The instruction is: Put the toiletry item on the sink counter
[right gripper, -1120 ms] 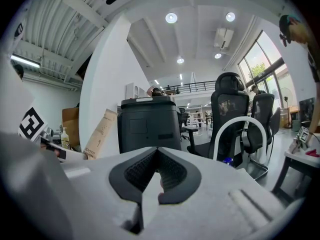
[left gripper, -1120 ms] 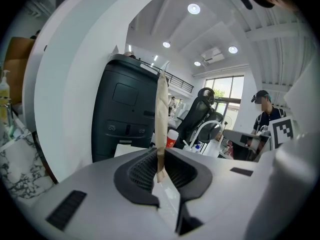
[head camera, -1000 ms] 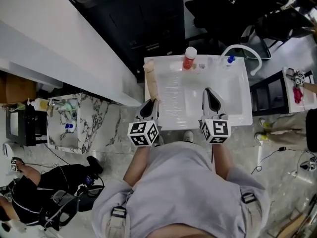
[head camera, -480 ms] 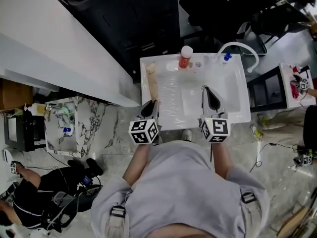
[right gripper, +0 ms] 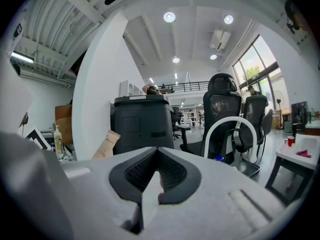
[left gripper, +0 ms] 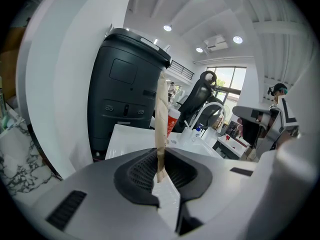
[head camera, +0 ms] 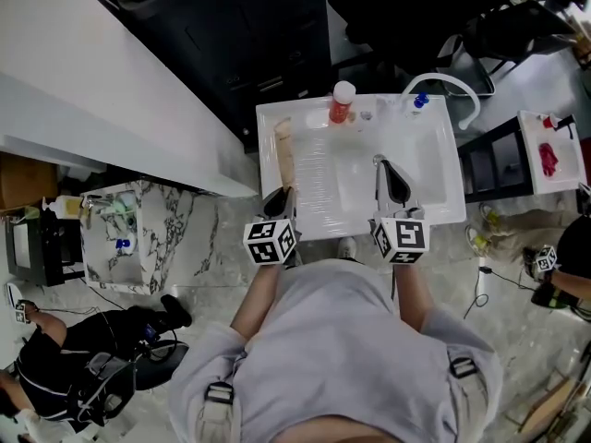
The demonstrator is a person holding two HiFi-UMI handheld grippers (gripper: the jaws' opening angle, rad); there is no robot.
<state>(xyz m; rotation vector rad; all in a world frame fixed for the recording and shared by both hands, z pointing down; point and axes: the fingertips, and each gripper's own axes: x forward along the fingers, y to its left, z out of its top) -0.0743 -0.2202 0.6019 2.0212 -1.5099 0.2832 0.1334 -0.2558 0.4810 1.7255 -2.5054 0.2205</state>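
One flat, tan tube (left gripper: pixel 161 114) stands upright, clamped in left tool (left gripper: pixel 160 159).

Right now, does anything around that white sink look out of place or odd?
Only one thing: a beige squeeze tube is pinched by its flat end in the left gripper, jutting out over the white sink near its left rim instead of lying down. The red bottle with a white cap stands upright at the back. Nothing looks spilled.
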